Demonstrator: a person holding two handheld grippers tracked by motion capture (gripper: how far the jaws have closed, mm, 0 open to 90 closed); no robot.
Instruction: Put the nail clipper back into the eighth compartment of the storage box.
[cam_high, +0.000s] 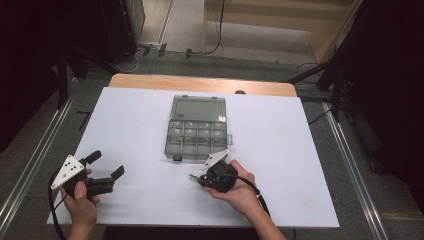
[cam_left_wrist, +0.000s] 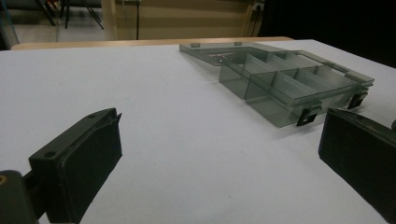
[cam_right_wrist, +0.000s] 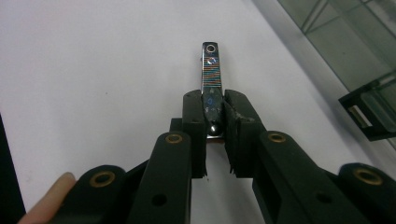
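A smoky clear compartment box (cam_high: 197, 134) lies open in the middle of the white table, its lid (cam_high: 198, 107) folded back flat on the far side. In the left gripper view the box (cam_left_wrist: 289, 84) sits ahead and to the right, its dividers showing bare cells. My left gripper (cam_high: 106, 164) rests at the table's front left with its jaws wide apart (cam_left_wrist: 219, 140) and nothing between them. My right gripper (cam_high: 200, 179) is just in front of the box, shut on a small shiny metal bar (cam_right_wrist: 211, 65) with a hole at its far end. The bar (cam_high: 192, 176) points left, just above the table.
The white table top (cam_high: 280, 150) has a wooden strip (cam_high: 200, 82) along its far edge. A black latch (cam_right_wrist: 369, 114) of the box is close to the right of the right gripper. Cables and dark stands sit on the floor beyond the table.
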